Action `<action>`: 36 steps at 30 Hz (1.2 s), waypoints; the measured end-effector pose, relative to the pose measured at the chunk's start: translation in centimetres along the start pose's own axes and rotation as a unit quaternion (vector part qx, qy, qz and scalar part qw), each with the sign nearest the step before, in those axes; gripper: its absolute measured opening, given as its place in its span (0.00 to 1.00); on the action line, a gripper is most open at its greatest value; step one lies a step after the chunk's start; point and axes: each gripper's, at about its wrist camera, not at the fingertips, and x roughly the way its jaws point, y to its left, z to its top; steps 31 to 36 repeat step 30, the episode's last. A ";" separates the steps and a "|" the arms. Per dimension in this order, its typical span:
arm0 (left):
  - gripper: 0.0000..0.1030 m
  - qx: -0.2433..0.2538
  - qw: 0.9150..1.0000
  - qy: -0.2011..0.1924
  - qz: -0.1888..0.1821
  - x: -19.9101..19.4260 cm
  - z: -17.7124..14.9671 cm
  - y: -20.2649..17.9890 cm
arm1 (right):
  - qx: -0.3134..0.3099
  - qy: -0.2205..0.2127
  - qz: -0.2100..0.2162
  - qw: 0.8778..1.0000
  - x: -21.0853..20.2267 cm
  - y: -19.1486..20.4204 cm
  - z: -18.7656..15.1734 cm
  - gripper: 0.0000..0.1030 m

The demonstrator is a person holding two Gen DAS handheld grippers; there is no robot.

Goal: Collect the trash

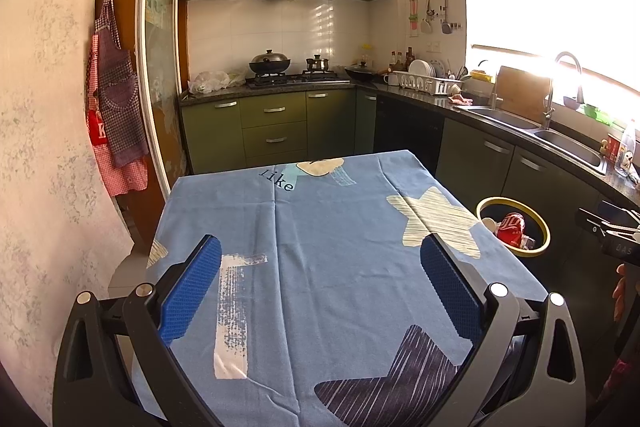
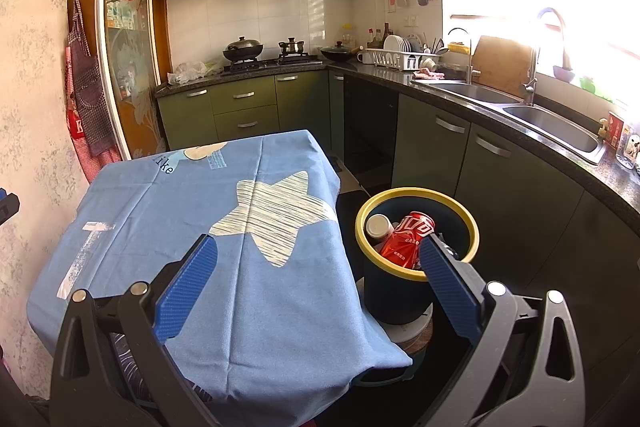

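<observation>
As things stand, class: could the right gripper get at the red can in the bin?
Probably yes. The right gripper is open and empty, and the red can lies uncovered on top in the open bin, just ahead of its right finger.

The bin [image 1: 538, 225] is partly hidden behind the tablecloth [image 1: 320, 247] edge.

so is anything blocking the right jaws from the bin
Nothing visible does. The right gripper hangs open over the table's right edge, and the yellow-rimmed bin sits just beyond, its mouth uncovered. A red can and a white-capped bottle already lie inside. No trash shows on the blue tablecloth.
</observation>
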 end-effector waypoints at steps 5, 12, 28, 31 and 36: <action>0.95 -0.001 1.000 0.002 -0.003 0.2 0.0 0.2 | 0.000 0.000 0.000 1.000 0.0 0.0 0.0 0.93; 0.95 -0.004 1.000 0.007 -0.010 0.5 -0.1 0.3 | 0.000 0.001 0.000 1.000 0.0 0.0 0.0 0.93; 0.95 -0.020 0.999 0.044 -0.008 4.9 0.2 2.3 | -0.006 0.017 0.007 1.000 1.9 0.5 -0.4 0.93; 0.95 -0.019 0.997 0.068 -0.012 7.4 0.3 3.1 | -0.016 0.025 0.016 0.999 3.1 1.3 0.1 0.93; 0.95 -0.019 0.997 0.068 -0.012 7.4 0.3 3.1 | -0.016 0.025 0.016 0.999 3.1 1.3 0.1 0.93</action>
